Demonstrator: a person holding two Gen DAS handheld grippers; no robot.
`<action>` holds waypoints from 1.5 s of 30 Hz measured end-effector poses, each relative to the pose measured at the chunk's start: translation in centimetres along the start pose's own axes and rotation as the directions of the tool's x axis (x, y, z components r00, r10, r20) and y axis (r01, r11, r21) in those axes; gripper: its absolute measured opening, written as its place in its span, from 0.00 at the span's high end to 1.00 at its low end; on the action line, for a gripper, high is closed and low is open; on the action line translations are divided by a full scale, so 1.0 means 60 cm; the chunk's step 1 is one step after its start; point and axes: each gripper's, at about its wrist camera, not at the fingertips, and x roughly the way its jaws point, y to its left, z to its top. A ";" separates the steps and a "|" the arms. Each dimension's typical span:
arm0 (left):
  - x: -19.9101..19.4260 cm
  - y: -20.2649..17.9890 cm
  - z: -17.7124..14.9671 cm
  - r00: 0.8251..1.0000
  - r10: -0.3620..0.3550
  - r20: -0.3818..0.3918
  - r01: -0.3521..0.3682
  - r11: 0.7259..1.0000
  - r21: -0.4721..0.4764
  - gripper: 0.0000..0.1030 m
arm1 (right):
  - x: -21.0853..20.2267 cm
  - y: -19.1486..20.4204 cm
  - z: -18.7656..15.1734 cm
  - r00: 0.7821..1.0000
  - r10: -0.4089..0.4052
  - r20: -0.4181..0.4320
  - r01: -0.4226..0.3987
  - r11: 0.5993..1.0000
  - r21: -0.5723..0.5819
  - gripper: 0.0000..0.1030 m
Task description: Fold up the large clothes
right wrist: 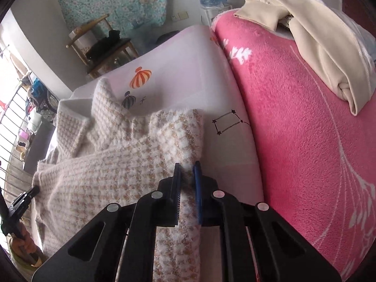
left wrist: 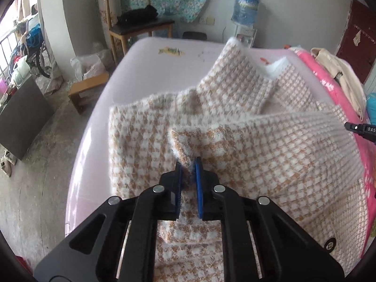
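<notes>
Lying crumpled across pale sheet of bed (left wrist: 145, 70): fuzzy tan-and-white houndstooth garment (left wrist: 270, 145), near pink blanket (right wrist: 305, 141) along bed's far side edge. Pinching fold of garment near its middle: left gripper (left wrist: 188, 164), blue pads nearly together with fabric between. Clamping garment's edge strip beside bare sheet: right gripper (right wrist: 187, 165), fingers pressed on cloth. Resting on pink blanket at bed's corner: cream garment (right wrist: 317, 42). Standing beyond bed: wooden chair (left wrist: 131, 25).

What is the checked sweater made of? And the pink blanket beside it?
The sweater looks like fuzzy knitted yarn, maybe wool or acrylic: hairs stick out along its edges. The pink blanket looks like soft fleece, with a short nubbly pile.
</notes>
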 end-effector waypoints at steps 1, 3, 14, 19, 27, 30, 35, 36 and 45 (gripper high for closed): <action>0.013 -0.002 -0.006 1.000 0.014 -0.008 -0.014 1.000 0.014 0.88 | 0.005 -0.002 -0.001 1.000 -0.015 -0.002 0.015 1.000 -0.004 0.87; 0.003 -0.002 -0.011 0.999 0.034 0.030 -0.035 0.999 0.026 0.83 | 0.003 -0.005 0.000 1.000 -0.025 0.001 0.025 1.000 -0.017 0.82; -0.050 -0.047 -0.023 0.997 -0.050 0.063 0.043 0.993 0.113 0.45 | -0.073 0.122 -0.101 0.999 -0.005 0.037 0.020 0.911 -0.413 0.60; -0.015 -0.054 -0.043 1.000 -0.005 -0.008 0.006 0.992 0.126 0.37 | -0.024 0.109 -0.116 0.996 -0.078 -0.050 0.053 0.921 -0.386 0.59; -0.018 -0.076 0.001 0.996 -0.087 0.035 0.082 0.991 0.105 0.19 | -0.031 0.210 -0.080 0.998 0.057 0.004 -0.050 0.897 -0.439 0.42; 0.042 -0.076 -0.001 0.999 -0.020 -0.040 0.023 0.996 0.087 0.15 | 0.056 0.209 -0.075 0.997 -0.017 -0.075 -0.016 0.908 -0.418 0.37; 0.005 -0.071 -0.002 0.998 -0.060 0.022 0.057 0.992 0.117 0.15 | 0.025 0.230 -0.081 0.999 -0.037 -0.017 0.025 0.893 -0.448 0.36; -0.005 -0.069 -0.002 0.996 -0.071 0.048 0.064 0.990 0.127 0.15 | 0.011 0.230 -0.080 1.000 -0.027 0.009 0.028 0.890 -0.455 0.36; 0.034 -0.038 0.013 0.999 -0.028 -0.019 0.028 0.999 0.020 0.07 | 0.037 0.169 -0.045 0.995 -0.096 -0.029 0.083 0.952 -0.295 0.30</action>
